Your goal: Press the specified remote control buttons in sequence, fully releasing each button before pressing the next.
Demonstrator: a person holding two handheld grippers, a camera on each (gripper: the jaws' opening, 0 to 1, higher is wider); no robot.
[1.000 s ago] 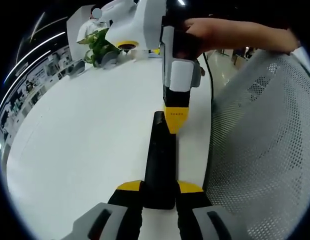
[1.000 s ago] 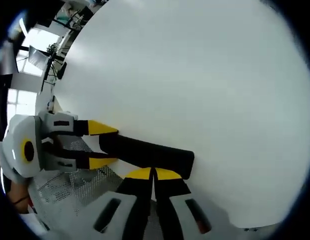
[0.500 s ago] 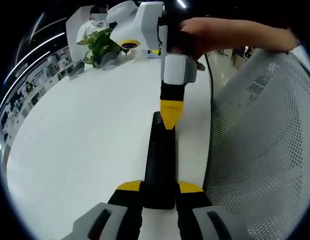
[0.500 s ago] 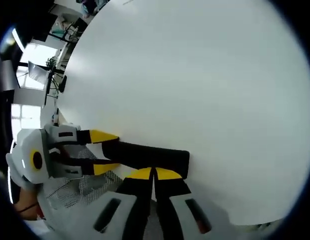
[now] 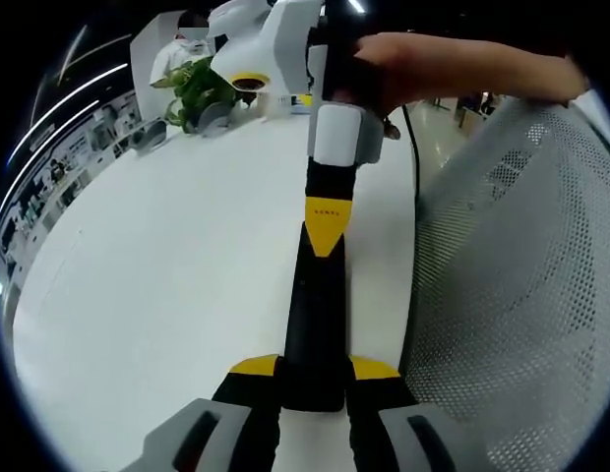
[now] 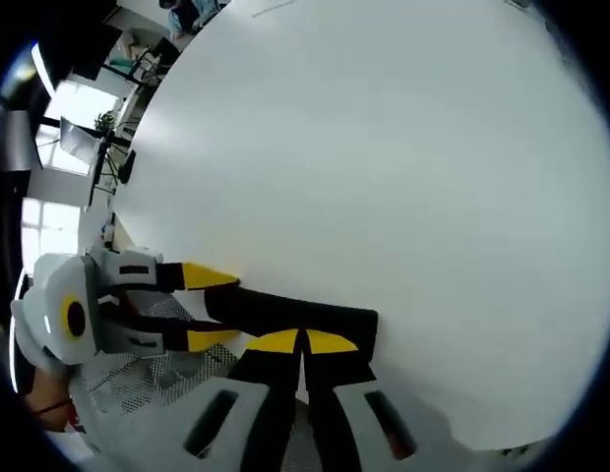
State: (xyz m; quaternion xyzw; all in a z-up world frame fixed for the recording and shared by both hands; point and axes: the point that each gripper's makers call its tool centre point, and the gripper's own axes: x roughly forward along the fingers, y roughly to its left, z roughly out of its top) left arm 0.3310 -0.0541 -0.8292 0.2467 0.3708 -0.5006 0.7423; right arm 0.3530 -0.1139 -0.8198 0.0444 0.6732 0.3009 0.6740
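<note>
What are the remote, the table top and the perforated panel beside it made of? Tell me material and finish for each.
Remote: likely plastic, matte black, no glare along its body. Table top: smooth white, probably laminate, with a soft satin sheen. Perforated panel: looks like a mesh chair back in light grey, evenly holed; plastic or fabric can't be told.

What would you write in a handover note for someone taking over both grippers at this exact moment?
Left gripper: shut on the near end of the black remote control, which lies lengthwise on the white table.
Right gripper: jaws together, yellow tip down on the far part of the remote; contact looks likely, but the button under it is hidden.
Nearby: a white mesh chair back sits to the right of the remote, and a potted plant stands at the table's far edge.
Done: remote steadied, a press apparently under way.
Left: lift clear to release fully, then continue the sequence. How many presses are finished cannot be told.
</note>
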